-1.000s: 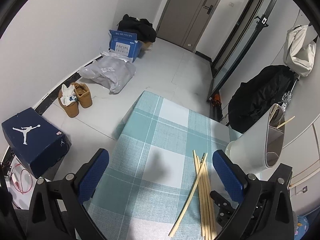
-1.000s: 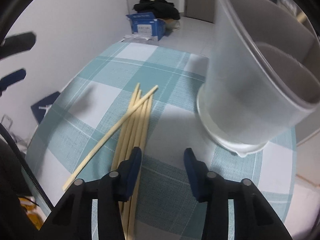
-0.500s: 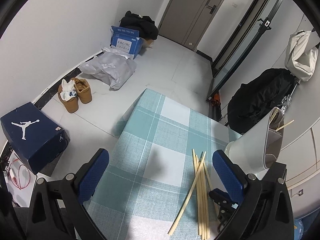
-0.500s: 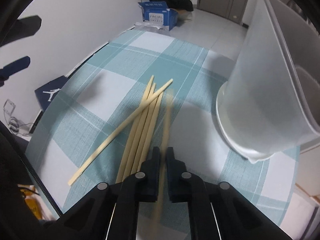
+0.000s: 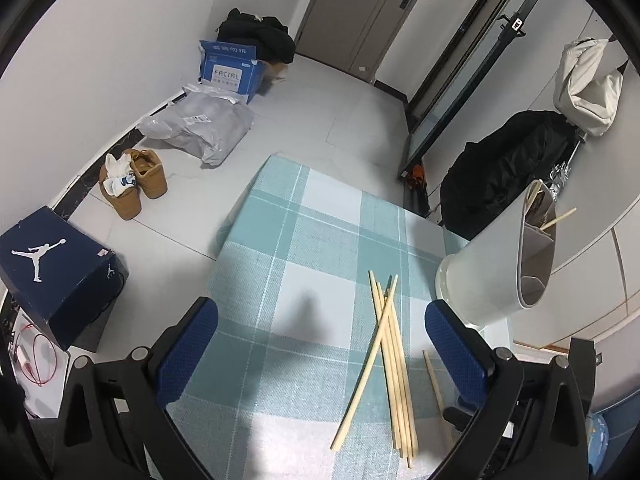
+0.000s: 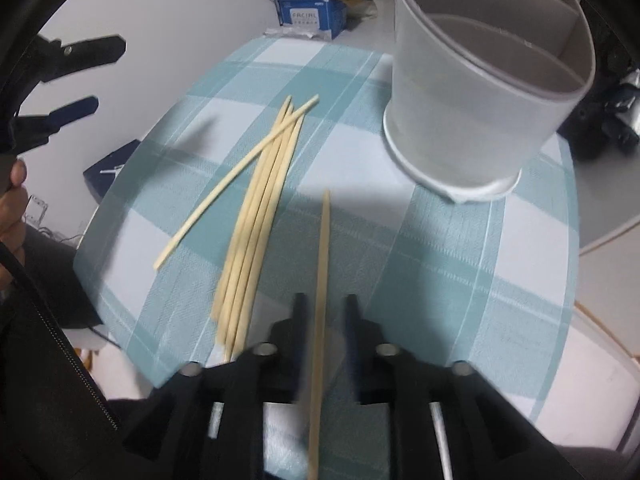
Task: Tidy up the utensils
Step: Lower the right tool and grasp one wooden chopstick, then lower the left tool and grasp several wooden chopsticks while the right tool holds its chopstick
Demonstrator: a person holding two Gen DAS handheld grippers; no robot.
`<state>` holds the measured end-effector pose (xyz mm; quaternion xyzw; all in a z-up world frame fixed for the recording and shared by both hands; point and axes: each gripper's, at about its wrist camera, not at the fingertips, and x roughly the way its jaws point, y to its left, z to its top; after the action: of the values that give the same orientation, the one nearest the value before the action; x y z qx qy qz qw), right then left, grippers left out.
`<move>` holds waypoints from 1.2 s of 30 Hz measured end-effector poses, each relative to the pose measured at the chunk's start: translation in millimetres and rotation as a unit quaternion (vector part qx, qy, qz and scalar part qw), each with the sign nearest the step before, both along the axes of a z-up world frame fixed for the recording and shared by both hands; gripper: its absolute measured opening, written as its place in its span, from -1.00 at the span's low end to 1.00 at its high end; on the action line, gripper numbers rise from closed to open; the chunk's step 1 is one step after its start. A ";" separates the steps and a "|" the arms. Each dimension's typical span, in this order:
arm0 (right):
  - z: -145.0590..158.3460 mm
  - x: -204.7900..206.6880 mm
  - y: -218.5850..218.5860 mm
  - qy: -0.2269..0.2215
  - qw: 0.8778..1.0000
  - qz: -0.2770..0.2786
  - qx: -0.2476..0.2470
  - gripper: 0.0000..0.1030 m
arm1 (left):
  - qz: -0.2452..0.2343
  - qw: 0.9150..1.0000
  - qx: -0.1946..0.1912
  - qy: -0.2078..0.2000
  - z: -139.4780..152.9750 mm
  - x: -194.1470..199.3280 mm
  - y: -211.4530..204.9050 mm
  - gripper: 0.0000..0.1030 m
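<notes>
Broad counter (image 5: 320,240) under a teal-and-white checked cloth. Near its far right corner, a grey divided holder (image 6: 480,92), upright, with a chopstick tip poking out of its rear section. Left of the holder, flat on the cloth, a bundle of pale chopsticks (image 6: 260,208), one lying crosswise over the rest. Left hand-held gripper (image 5: 320,344) poised above the counter, blue pads spread wide, nothing between them. Right hand-held gripper (image 6: 323,316) slightly parted, blurred, with a single chopstick (image 6: 322,264) running between its fingers; actual grip impossible to confirm.
</notes>
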<state>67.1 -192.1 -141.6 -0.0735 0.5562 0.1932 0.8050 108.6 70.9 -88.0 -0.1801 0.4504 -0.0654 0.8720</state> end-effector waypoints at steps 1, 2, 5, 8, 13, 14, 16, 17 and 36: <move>-0.1 5.4 3.1 -0.004 1.000 -0.002 0.006 -0.45 | -0.001 1.000 0.001 0.001 -0.6 -0.3 -0.7 0.97; -0.4 9.5 5.2 -0.007 1.000 -0.002 0.008 -0.47 | -0.003 1.000 0.003 0.002 -1.3 -0.9 -1.0 0.97; -3.2 21.7 11.4 -0.016 1.000 -0.004 0.006 -0.47 | -0.004 1.000 0.009 0.006 -2.6 -3.1 -2.5 0.97; -8.4 33.4 19.0 -0.021 1.000 0.003 -0.003 -0.47 | -0.003 1.000 0.016 0.015 -7.5 -2.7 -2.3 0.97; -14.7 41.4 28.5 -0.045 0.999 0.021 -0.006 -0.73 | -0.005 0.999 0.024 0.029 -16.2 1.1 -6.8 0.97; -14.5 42.0 29.6 -0.050 0.999 0.022 -0.004 -0.89 | -0.009 0.999 0.025 0.032 -18.1 2.3 -9.4 0.97; -15.5 43.6 30.1 -0.048 0.999 0.026 0.001 -0.91 | -0.019 0.999 0.022 0.038 -18.7 3.8 -14.2 0.97; -15.5 44.4 28.2 -0.045 0.999 0.024 0.009 -0.91 | -0.031 0.998 0.021 0.045 -19.7 6.6 -20.0 0.97; 39.5 41.2 -79.3 -0.068 0.963 -0.098 0.241 -0.92 | -0.166 0.970 0.163 0.075 -45.1 72.8 -90.1 0.26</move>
<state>108.3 -271.4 -102.2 0.1651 0.4417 0.2361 0.8496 181.4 -19.1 -133.1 0.0375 0.5426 -0.1209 0.8304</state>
